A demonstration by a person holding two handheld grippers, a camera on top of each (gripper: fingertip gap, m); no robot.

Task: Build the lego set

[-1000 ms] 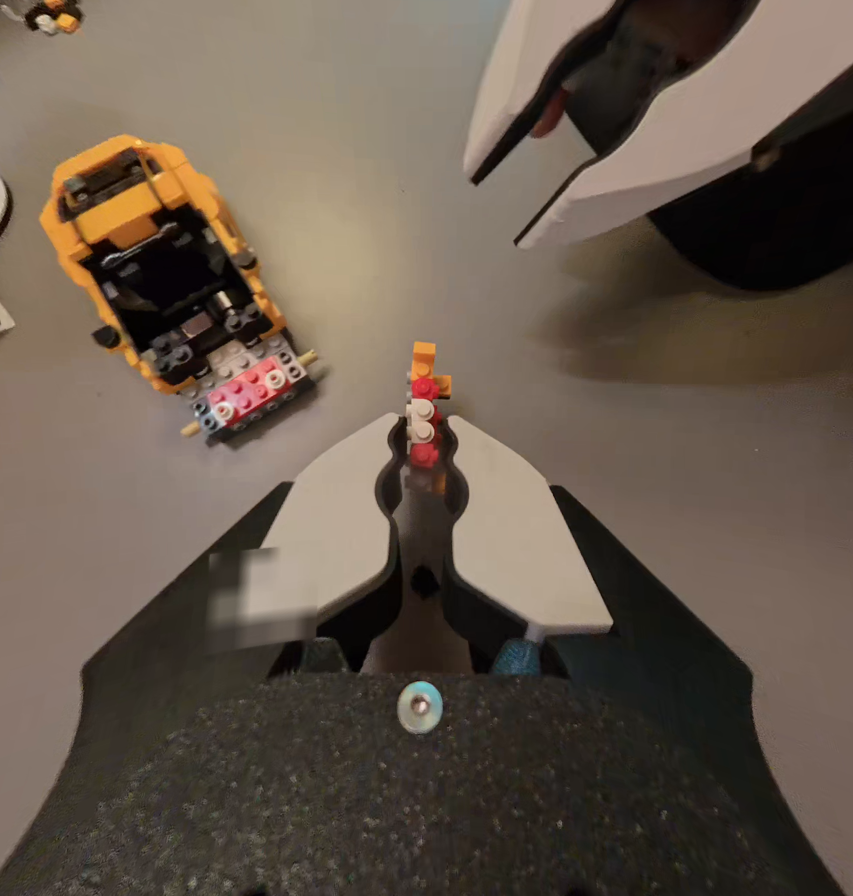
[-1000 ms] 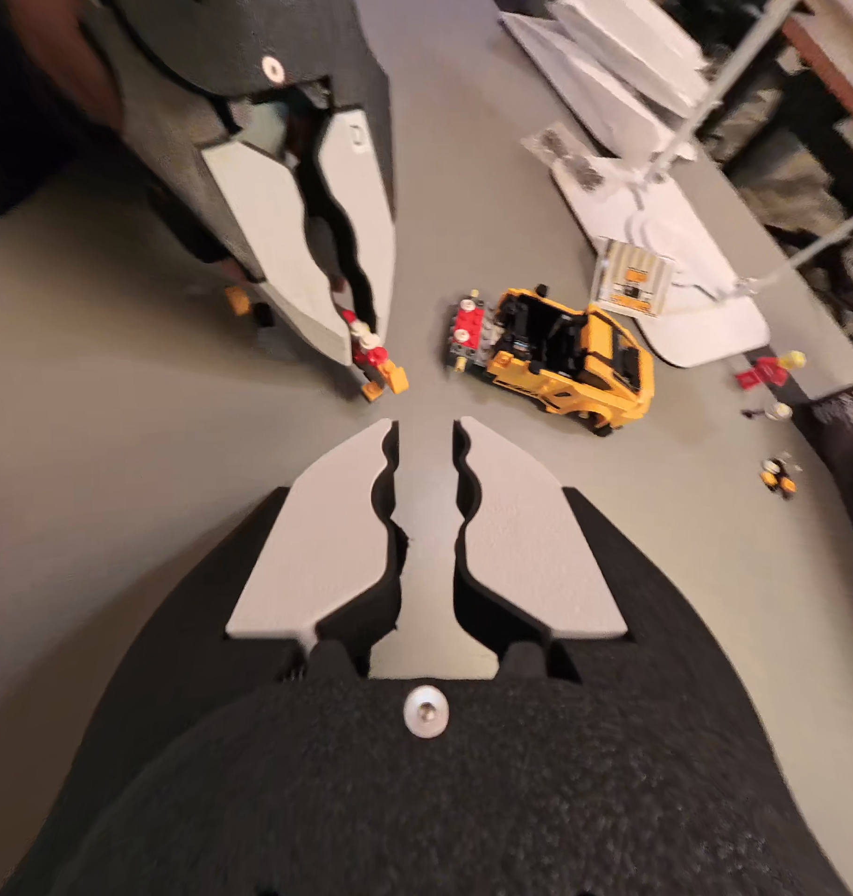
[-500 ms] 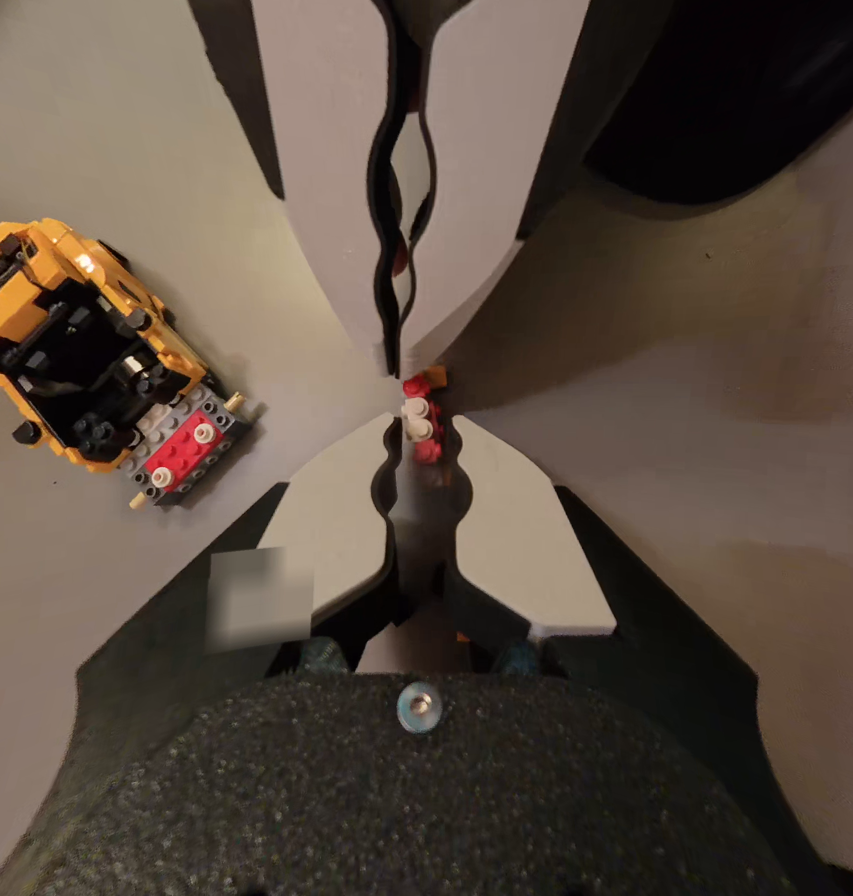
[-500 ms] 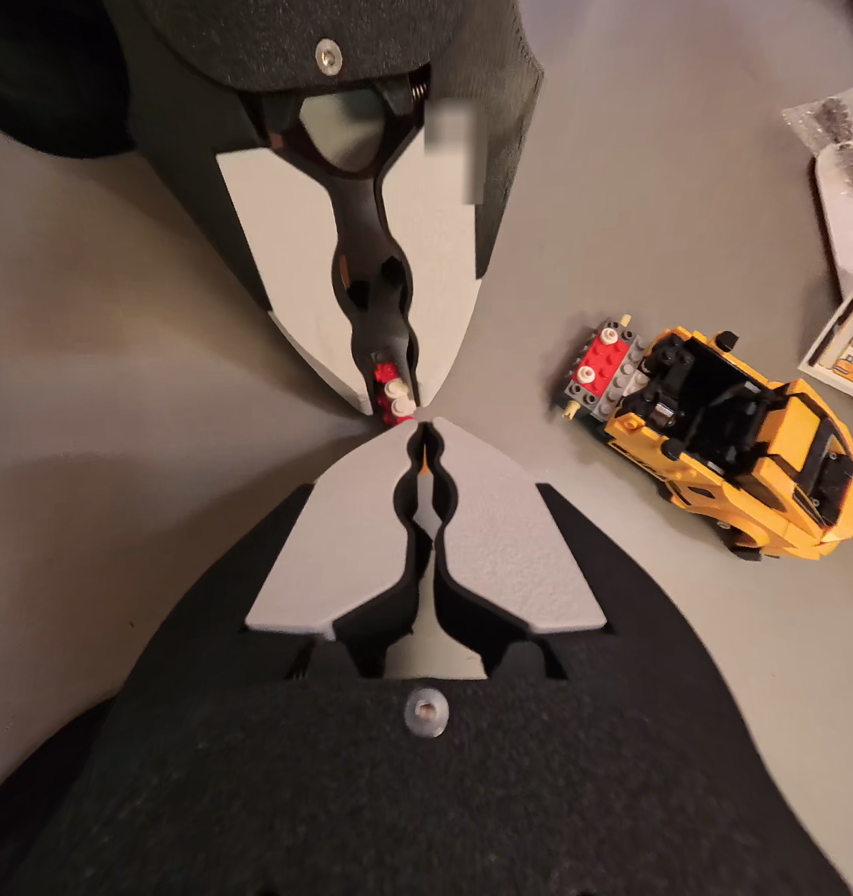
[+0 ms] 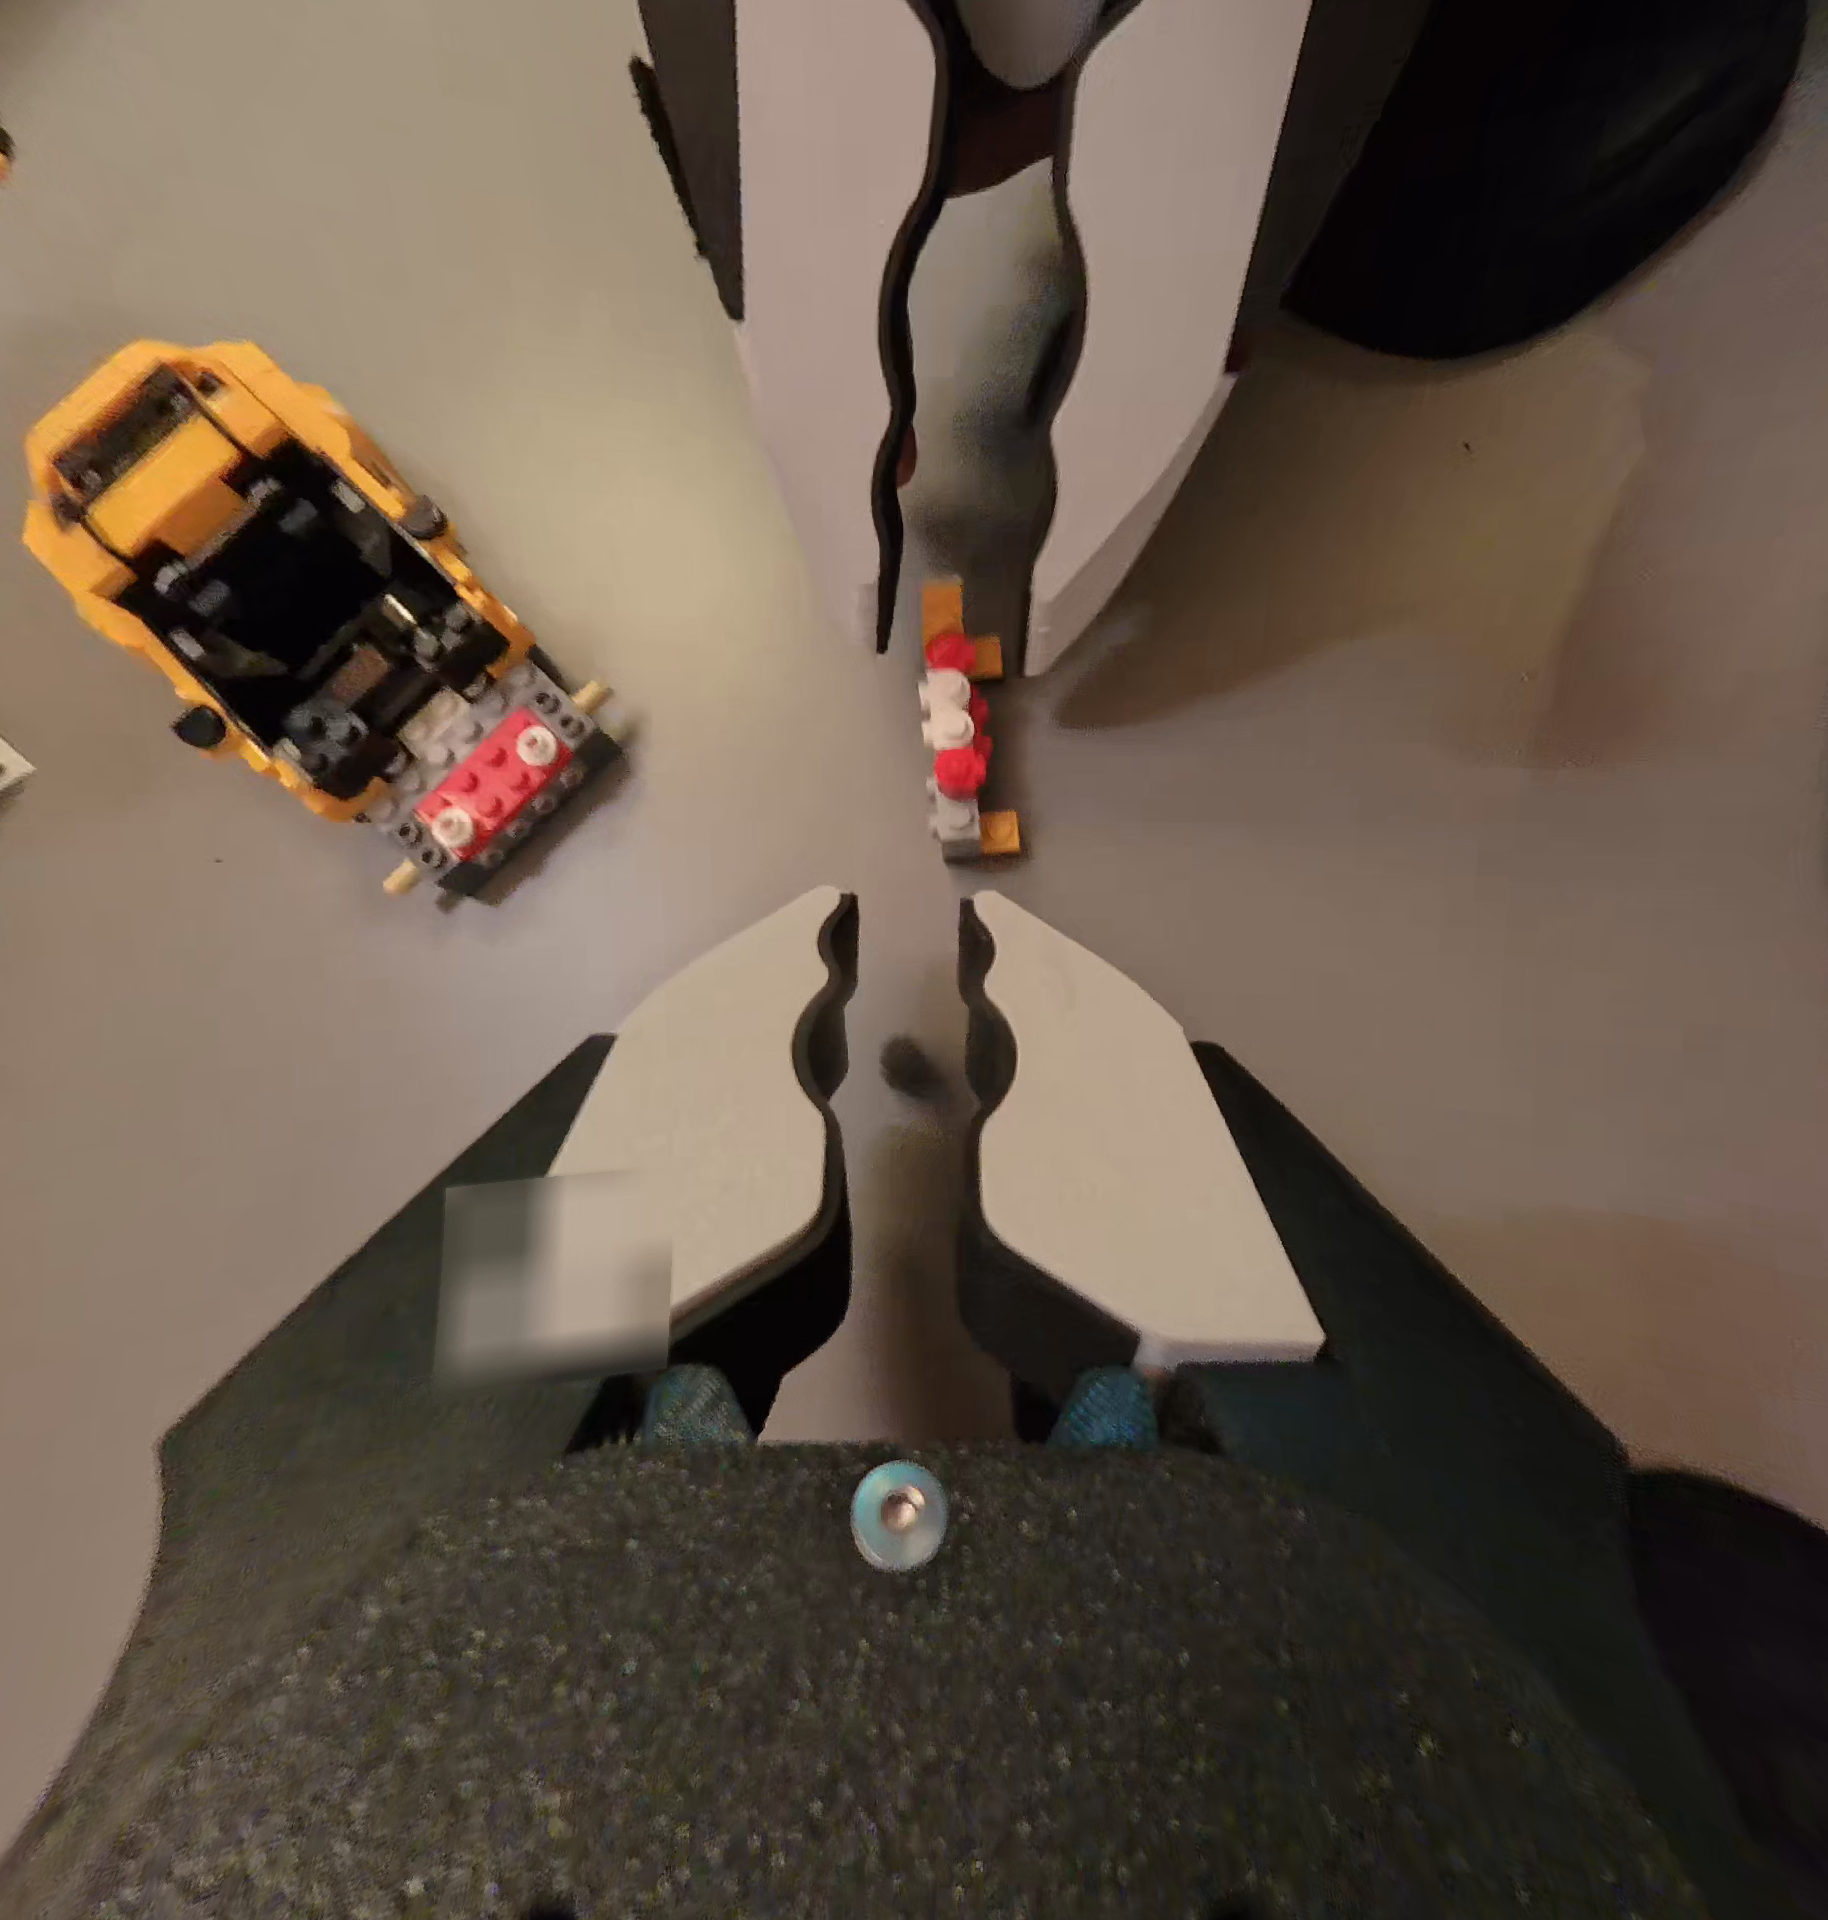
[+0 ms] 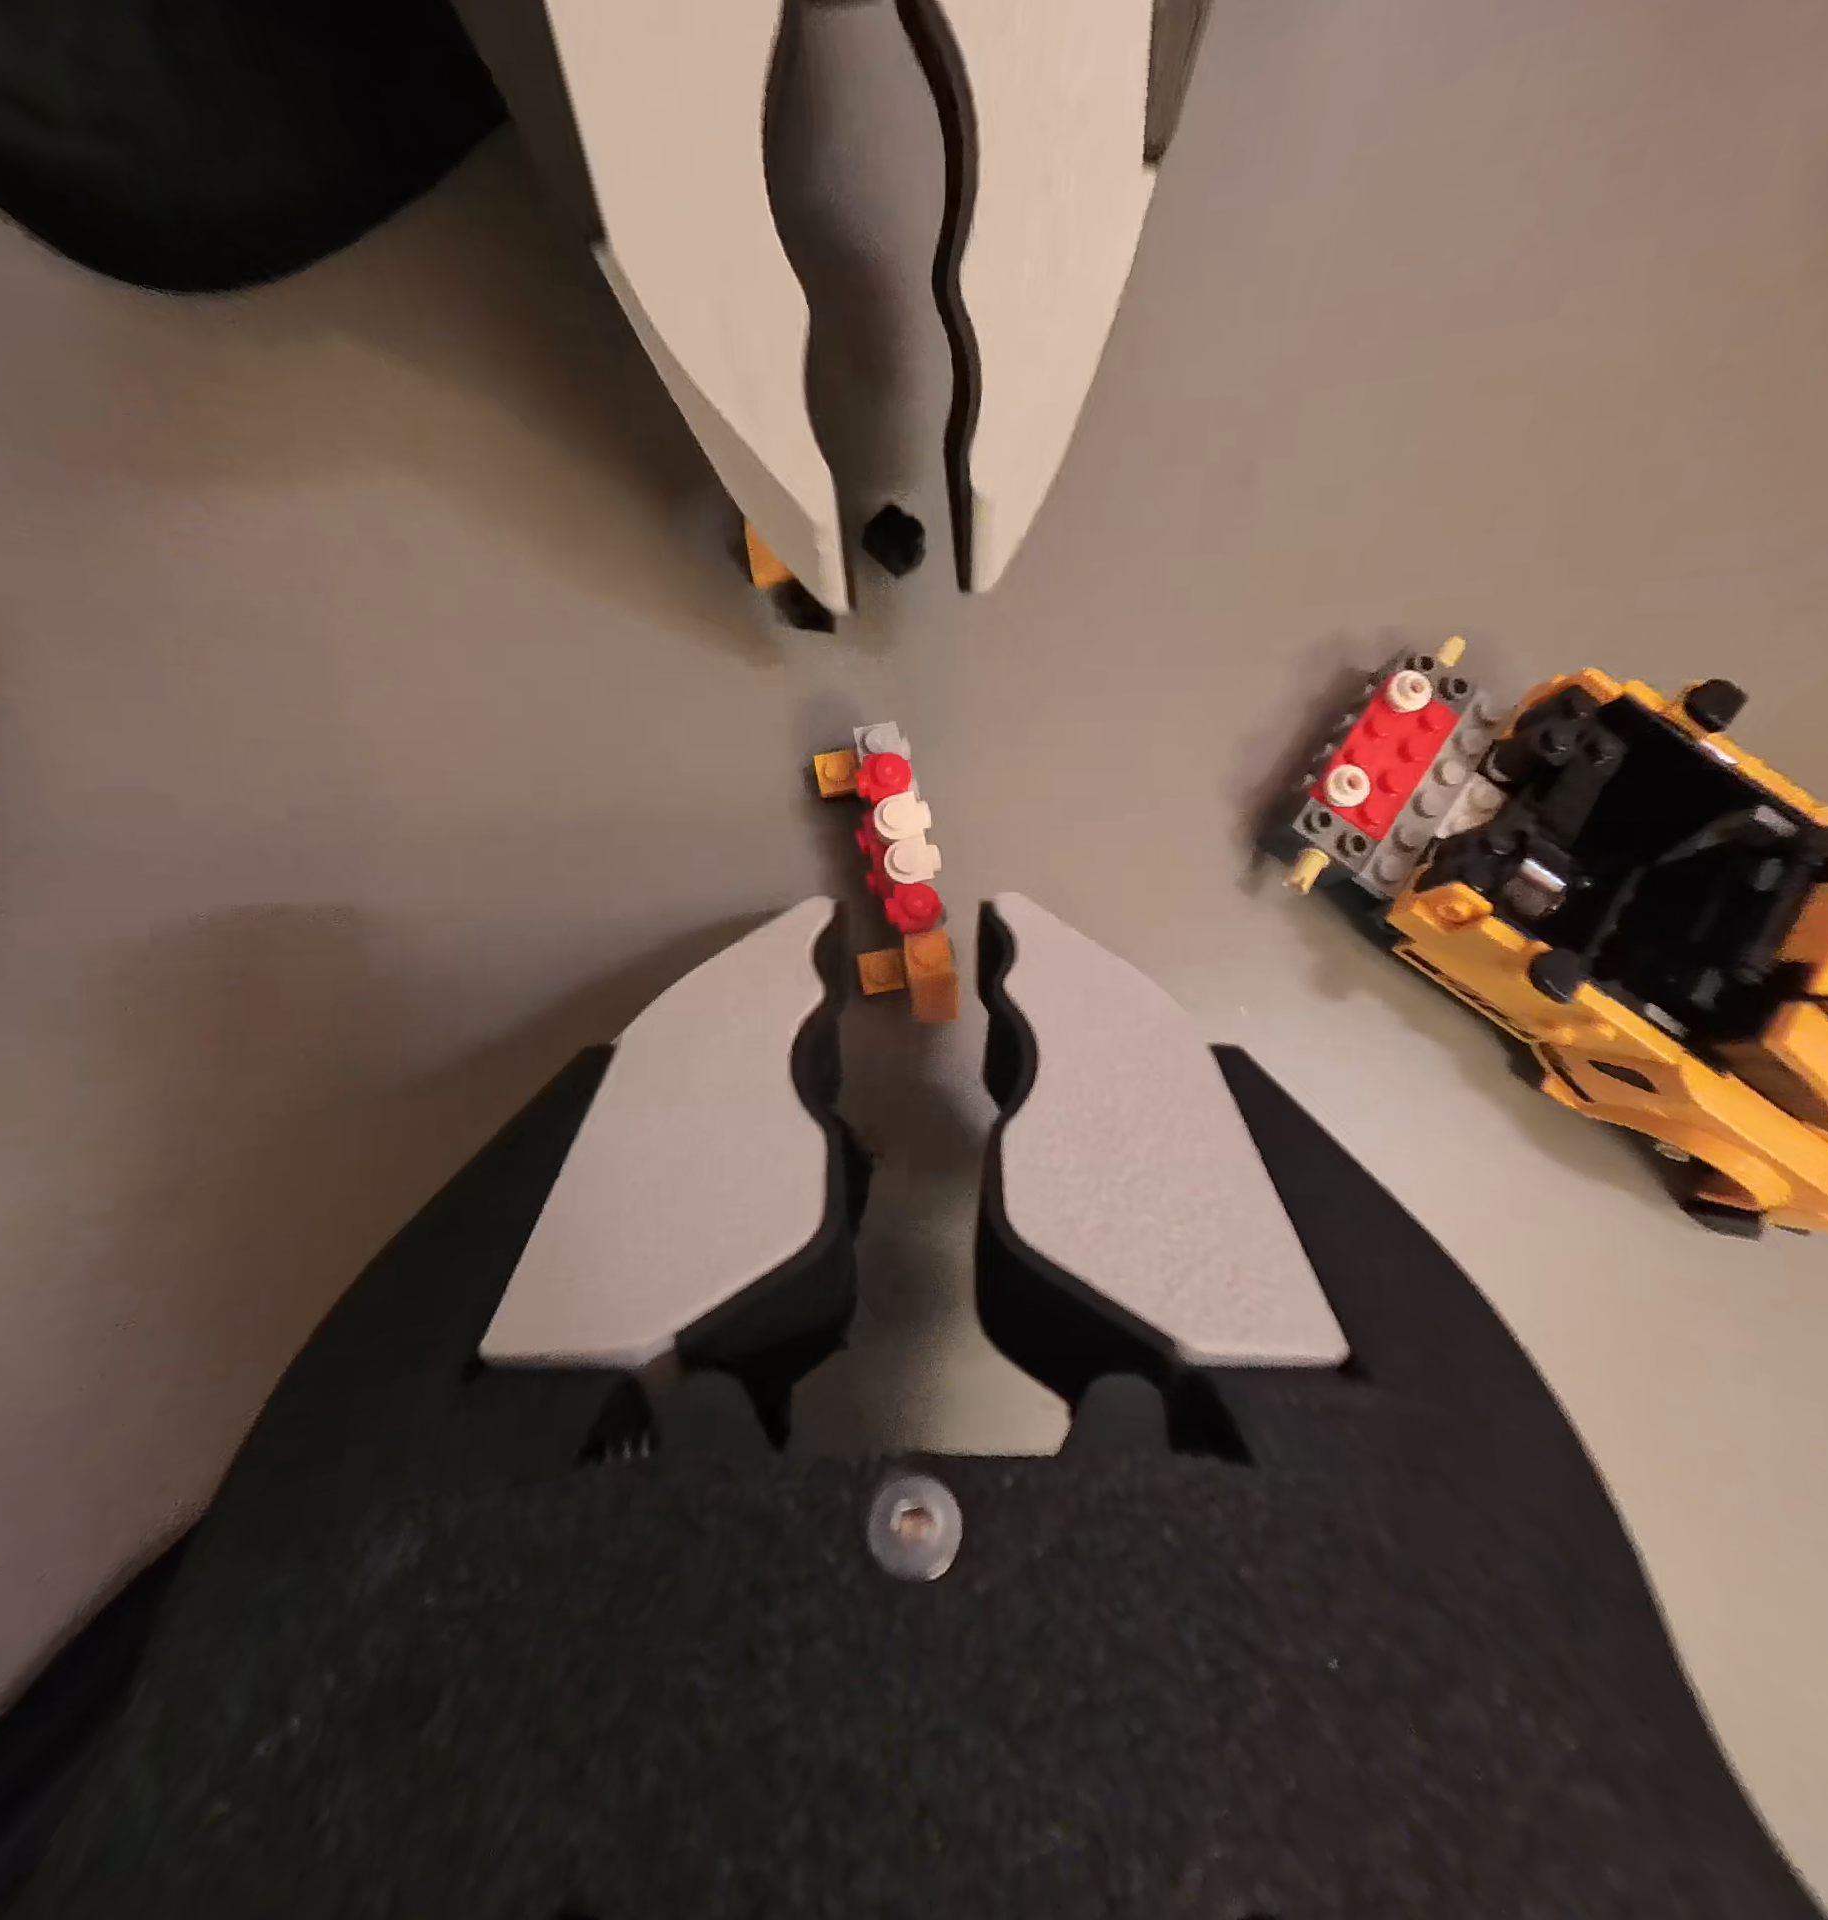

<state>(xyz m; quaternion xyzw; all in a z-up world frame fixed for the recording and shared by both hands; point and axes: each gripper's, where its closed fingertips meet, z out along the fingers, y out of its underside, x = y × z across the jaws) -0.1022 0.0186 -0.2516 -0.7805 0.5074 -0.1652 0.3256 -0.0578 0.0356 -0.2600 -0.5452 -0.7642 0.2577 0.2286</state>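
**Lego strip lies free between our two open grippers**

Lego sub-assembly (image 6: 894, 862), a short strip of red and white round studs on grey with orange plates at both ends, lies flat on the grey desk (image 5: 1409, 935). We see it between the two tools, which face each other tip to tip. Its orange end sits just inside the gap at the tips of our right hand-held gripper (image 6: 905, 914), whose fingers stand apart on either side of it without clearly touching it. Our left hand-held gripper (image 5: 905, 909) is also spread, with nothing between its fingers, and its tips sit just short of the strip's other orange end.

In the right wrist view, a small black piece (image 6: 892, 538) rests on the desk between the left tool's fingers, and an orange piece (image 6: 762, 559) peeks out beside one of them.

Off to the side, well apart from the strip, stands the partly built orange lego car (image 5: 266, 582), its black interior open and a red plate with two white studs on its grey end.
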